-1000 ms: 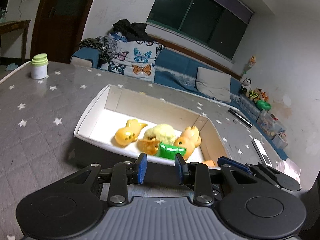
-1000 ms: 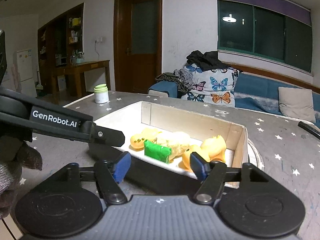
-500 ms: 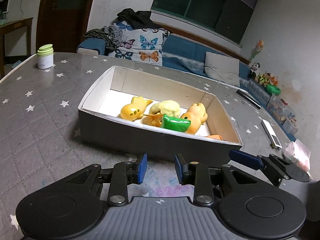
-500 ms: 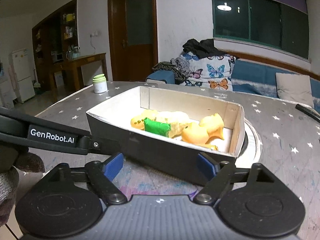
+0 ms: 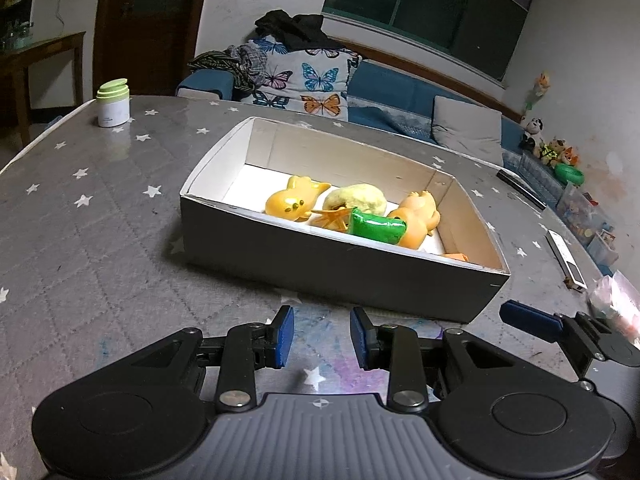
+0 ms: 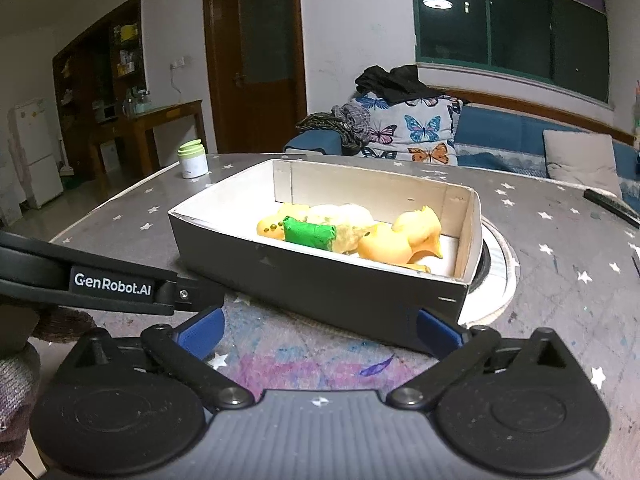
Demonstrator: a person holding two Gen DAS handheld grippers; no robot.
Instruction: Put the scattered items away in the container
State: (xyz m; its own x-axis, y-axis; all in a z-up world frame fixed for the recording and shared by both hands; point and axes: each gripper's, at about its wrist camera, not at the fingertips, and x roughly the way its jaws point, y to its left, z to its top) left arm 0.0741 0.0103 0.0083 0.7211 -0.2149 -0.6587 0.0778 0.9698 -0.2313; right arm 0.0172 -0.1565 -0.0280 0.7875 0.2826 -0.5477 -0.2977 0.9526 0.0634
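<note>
A grey box with a white inside (image 5: pixel 320 264) (image 6: pixel 320 276) stands on the star-patterned table. In it lie several toys: a yellow animal (image 5: pixel 290 204), a pale green plush (image 5: pixel 355 198), a green toy (image 5: pixel 376 227) (image 6: pixel 309 232) and an orange figure (image 5: pixel 418 216) (image 6: pixel 396 240). My left gripper (image 5: pixel 321 340) is empty, its jaws a narrow gap apart, above the table in front of the box. My right gripper (image 6: pixel 318 326) is wide open and empty, just before the box's near wall. Its finger shows in the left wrist view (image 5: pixel 530 320).
A white jar with a green lid (image 5: pixel 113 103) (image 6: pixel 193 159) stands at the table's far left corner. A remote (image 5: pixel 566 262) and a clear bag (image 5: pixel 616 300) lie at the right. A round white plate (image 6: pixel 500 268) sits under the box's right end. A sofa stands behind the table.
Both grippers have pulled back from the box and risen, so the box looks farther away. The right jaws have opened wider. The toys in the box have not moved.
</note>
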